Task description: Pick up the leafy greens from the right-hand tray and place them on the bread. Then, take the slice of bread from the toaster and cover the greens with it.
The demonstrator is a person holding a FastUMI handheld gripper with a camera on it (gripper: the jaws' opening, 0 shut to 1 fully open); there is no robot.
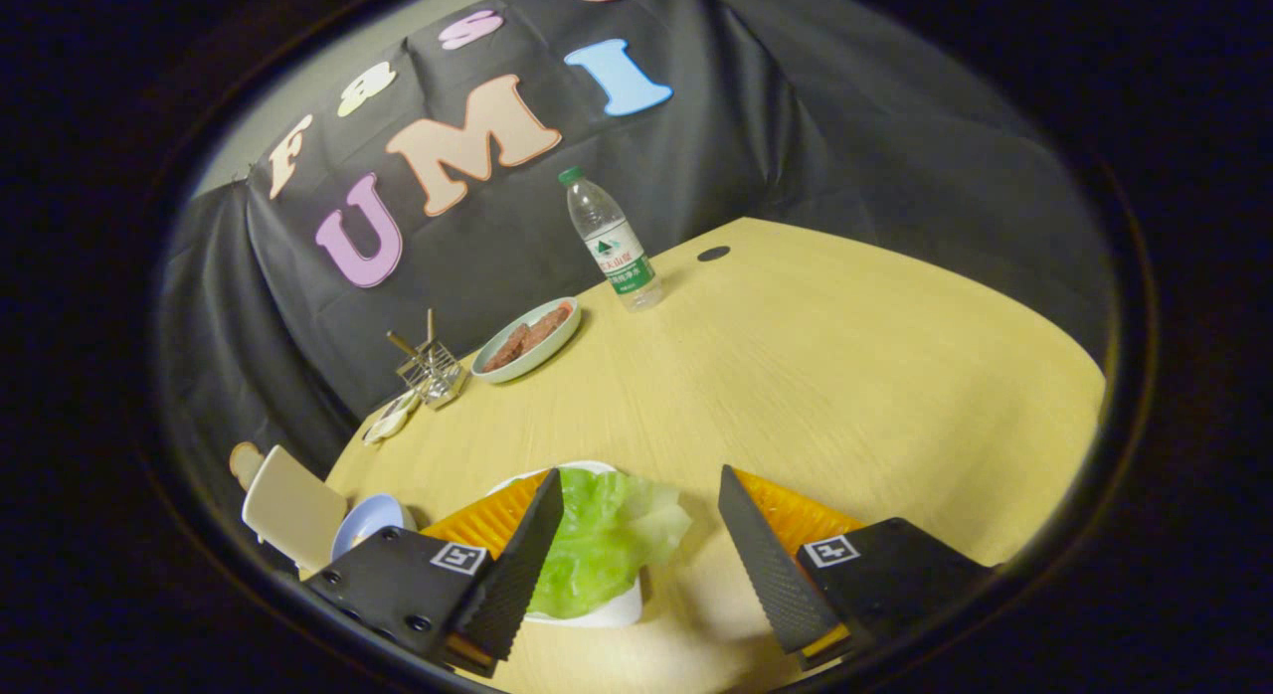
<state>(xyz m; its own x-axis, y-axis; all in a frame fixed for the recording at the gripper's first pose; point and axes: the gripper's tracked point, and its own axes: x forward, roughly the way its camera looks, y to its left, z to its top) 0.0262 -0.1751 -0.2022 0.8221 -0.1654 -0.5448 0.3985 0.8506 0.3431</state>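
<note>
At the far left, near the table's edge, we see a pale slice of bread [293, 510] standing upright, with a small light-blue dish [366, 520] just beside it. Beyond those, close to the cloth wall, a small wire rack [430, 371] holds a couple of sticks, and something small and pale lies on the table next to it; we cannot tell what it is. A little further right sits a pale green oval plate [527, 340] with brownish pieces of food on it.

Moving on, the leafy greens [602, 540] lie on a white tray [607, 612], between the fingers but nearer the left one, which overlaps the leaf's edge. Whether that finger touches the leaf we cannot tell. Our gripper [641, 505] is spread wide, and the right finger stands well clear of the greens, over bare wood.

Beyond the fingers, a clear water bottle [612, 242] with a green cap stands upright on the wooden table [845, 376], and just past it there is a small dark round spot [713, 254] on the tabletop.
</note>
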